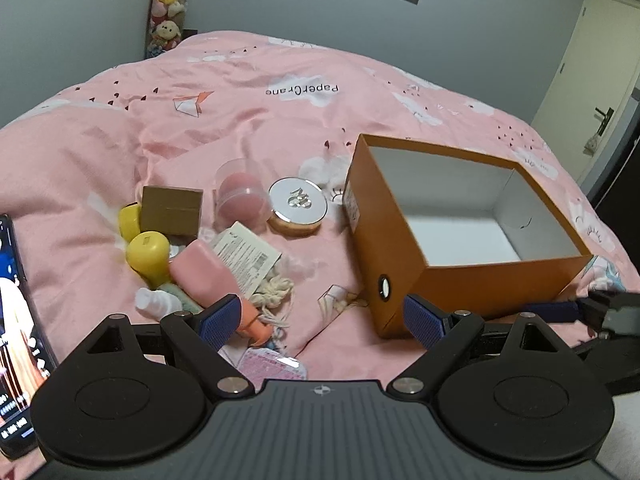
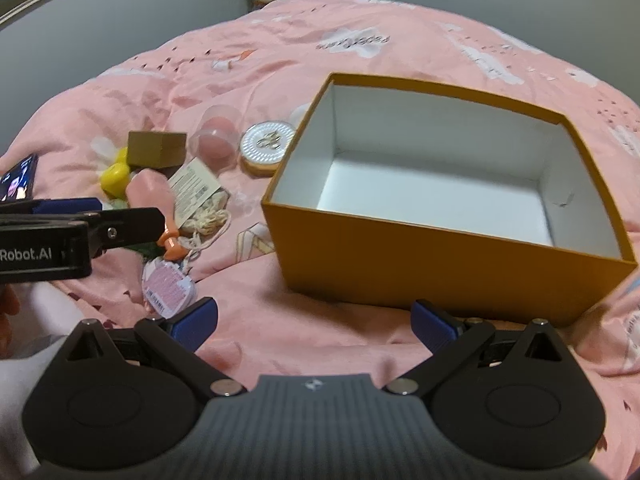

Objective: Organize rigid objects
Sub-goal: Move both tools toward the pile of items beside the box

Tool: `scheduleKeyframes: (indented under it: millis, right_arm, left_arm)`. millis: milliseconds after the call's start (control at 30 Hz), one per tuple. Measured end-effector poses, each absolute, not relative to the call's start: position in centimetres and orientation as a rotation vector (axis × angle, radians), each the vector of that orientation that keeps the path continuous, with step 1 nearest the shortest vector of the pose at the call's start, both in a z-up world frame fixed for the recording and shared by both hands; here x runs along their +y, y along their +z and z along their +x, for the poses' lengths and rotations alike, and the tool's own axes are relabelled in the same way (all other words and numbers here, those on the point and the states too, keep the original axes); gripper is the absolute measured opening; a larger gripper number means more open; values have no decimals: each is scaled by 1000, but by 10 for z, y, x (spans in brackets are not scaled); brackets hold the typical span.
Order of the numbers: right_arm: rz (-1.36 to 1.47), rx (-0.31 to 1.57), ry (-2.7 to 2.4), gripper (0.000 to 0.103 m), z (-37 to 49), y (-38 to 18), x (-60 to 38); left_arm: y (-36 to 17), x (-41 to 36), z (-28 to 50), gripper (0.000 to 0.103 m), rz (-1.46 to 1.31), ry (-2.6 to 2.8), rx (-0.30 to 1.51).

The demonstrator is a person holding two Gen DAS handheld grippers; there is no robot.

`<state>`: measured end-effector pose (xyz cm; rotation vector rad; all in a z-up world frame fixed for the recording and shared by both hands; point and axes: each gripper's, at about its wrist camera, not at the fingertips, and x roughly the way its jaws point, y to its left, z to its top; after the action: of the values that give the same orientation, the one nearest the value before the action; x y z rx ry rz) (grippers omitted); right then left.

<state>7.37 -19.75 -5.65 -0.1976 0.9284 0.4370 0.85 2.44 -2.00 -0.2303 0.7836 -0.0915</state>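
Note:
An open orange box [image 1: 384, 240] [image 2: 440, 248] with a white, empty inside sits on the pink bedspread. Left of it lies a pile: a round white compact [image 1: 298, 204] [image 2: 267, 145], a clear dome holding a pink sponge [image 1: 240, 196] [image 2: 216, 140], a small brown box [image 1: 172, 210] [image 2: 158, 148], two yellow caps [image 1: 148, 254] [image 2: 114, 176], a pink bottle [image 1: 202, 276] [image 2: 154, 192] and a tagged string pouch [image 1: 276, 292]. My left gripper [image 1: 322, 320] is open, low over the near edge of the pile. My right gripper [image 2: 314, 322] is open before the box's front wall.
A phone [image 1: 18, 340] with a lit screen lies at the left edge of the bed. A small pink round tin [image 2: 168, 286] rests near the front. Grey walls, a shelf of plush toys [image 1: 168, 8] and a door [image 1: 592, 92] stand beyond the bed.

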Motion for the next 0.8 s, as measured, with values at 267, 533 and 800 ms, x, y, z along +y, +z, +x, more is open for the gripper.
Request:
scheduleKeyframes:
  millis: [267,533,800]
  right_arm:
    - [-290,885,606,94,91,-48,-176]
    - [-422,784,781,77,112,-37,-133]
    - [-516,801,897,59,138,-51,-89]
  left_arm:
    - [-26,51,23,92,-304,-64,830]
    - [-25,70,37,92,-321,84,823]
    - [-38,92,68,79,-362,99,947]
